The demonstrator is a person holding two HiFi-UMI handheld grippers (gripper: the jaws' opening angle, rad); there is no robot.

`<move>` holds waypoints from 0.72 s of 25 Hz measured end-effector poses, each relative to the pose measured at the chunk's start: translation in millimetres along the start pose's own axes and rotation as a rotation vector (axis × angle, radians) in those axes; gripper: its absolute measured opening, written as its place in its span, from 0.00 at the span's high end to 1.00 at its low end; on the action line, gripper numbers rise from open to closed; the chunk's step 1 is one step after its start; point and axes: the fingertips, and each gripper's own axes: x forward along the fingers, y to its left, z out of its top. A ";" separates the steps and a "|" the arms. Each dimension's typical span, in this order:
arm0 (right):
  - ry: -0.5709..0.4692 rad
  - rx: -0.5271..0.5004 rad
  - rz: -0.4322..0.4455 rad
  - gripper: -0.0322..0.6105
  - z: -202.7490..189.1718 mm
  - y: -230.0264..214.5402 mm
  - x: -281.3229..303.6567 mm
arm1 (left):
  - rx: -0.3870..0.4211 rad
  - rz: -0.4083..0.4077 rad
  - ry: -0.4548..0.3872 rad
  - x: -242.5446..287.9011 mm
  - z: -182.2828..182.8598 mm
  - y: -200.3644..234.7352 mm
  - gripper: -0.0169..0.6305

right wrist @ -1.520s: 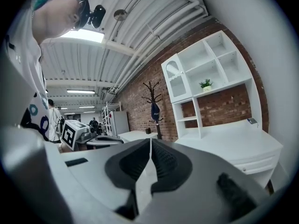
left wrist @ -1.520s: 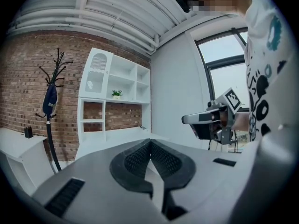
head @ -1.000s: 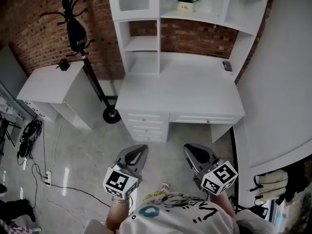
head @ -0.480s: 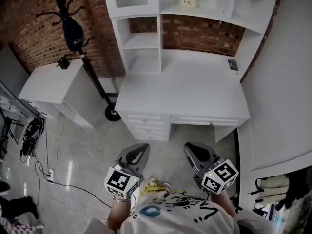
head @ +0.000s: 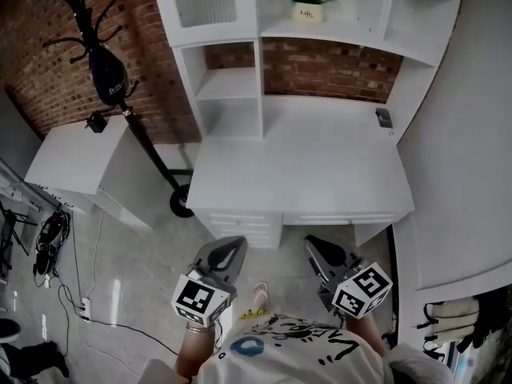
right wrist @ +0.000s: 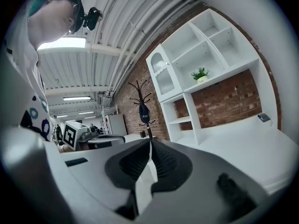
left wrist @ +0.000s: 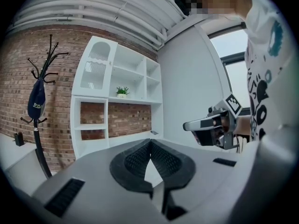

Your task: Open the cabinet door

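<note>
White all over, the bench (head: 304, 166) stands against a brick wall (head: 48, 62), with a white shelf unit (head: 232, 86) rising from its back edge. The cabinet door (head: 204, 2), with a ribbed pane in it, is at the top left of that unit and is closed. A potted plant (head: 308, 2) sits on the open shelf just to its right.

Both grippers are held low in front of the bench's drawers (head: 240, 222), over the floor (head: 136, 278) and well apart from the door. The left gripper (head: 232, 244) has its jaws clenched tip to tip with nothing between them. The right gripper (head: 314, 244) is likewise clenched and empty.

A coat stand (head: 150, 150) carrying a dark bag (head: 106, 74) stands left of the bench, beside a low white unit (head: 76, 146).
</note>
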 end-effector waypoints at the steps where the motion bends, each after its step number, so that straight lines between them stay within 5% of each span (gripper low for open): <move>1: -0.005 -0.003 -0.002 0.90 4.7 -3.7 7.5 | 0.003 -0.004 -0.002 5.5 2.8 8.0 0.95; 18: -0.041 -0.009 -0.075 0.90 43.8 -51.5 113.9 | 0.020 -0.081 -0.021 71.4 20.2 120.5 0.95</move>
